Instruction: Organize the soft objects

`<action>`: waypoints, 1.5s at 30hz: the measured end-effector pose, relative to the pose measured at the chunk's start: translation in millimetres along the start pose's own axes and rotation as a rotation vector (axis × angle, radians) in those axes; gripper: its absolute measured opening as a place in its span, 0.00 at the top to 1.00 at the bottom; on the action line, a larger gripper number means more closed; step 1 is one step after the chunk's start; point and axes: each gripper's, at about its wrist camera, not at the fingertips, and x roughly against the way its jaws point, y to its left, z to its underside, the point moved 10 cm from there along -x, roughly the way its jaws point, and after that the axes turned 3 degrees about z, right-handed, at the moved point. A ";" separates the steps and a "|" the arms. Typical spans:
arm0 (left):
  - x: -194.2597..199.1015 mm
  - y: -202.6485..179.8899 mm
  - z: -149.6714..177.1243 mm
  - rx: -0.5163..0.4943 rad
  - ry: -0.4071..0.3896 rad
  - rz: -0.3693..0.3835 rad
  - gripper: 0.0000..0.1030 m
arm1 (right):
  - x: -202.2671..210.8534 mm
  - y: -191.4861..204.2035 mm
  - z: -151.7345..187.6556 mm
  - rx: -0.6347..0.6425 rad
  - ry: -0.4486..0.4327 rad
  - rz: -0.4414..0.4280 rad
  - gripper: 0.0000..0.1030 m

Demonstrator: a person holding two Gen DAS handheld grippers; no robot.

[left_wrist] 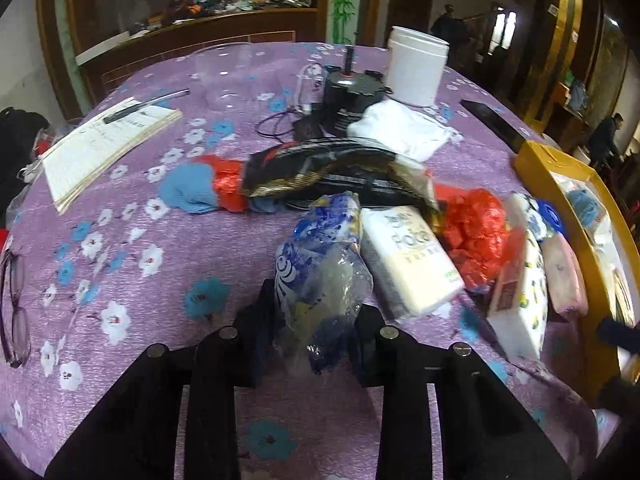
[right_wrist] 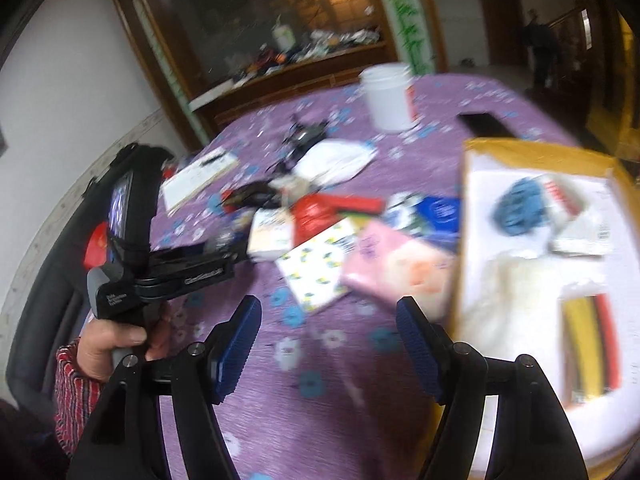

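The crinkled blue-and-clear plastic bag is sitting low in the centre of the left wrist frame, and the left gripper is pinching its lower end between its jaws. For a clean lift, the grip should be taking in the bunched plastic, not one loose fold, since thin film slips. The white tissue pack is touching the bag's right side and may drag along. The yellow box is waiting at the right edge; its near wall needs clearing. The right gripper is hanging spread wide and empty over bare purple tablecloth, leaving open room there.
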 end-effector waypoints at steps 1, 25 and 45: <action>1.2 1.3 -2.1 0.009 -0.006 0.011 0.73 | -7.5 5.7 2.1 -0.010 0.025 -0.021 0.30; 35.9 -5.7 -17.2 0.022 -0.140 0.094 0.73 | -87.3 11.4 -9.0 -0.084 0.097 0.043 0.53; 33.9 -7.8 -15.5 0.036 -0.127 0.120 0.73 | -99.0 -15.2 -33.3 -0.167 0.094 0.020 0.10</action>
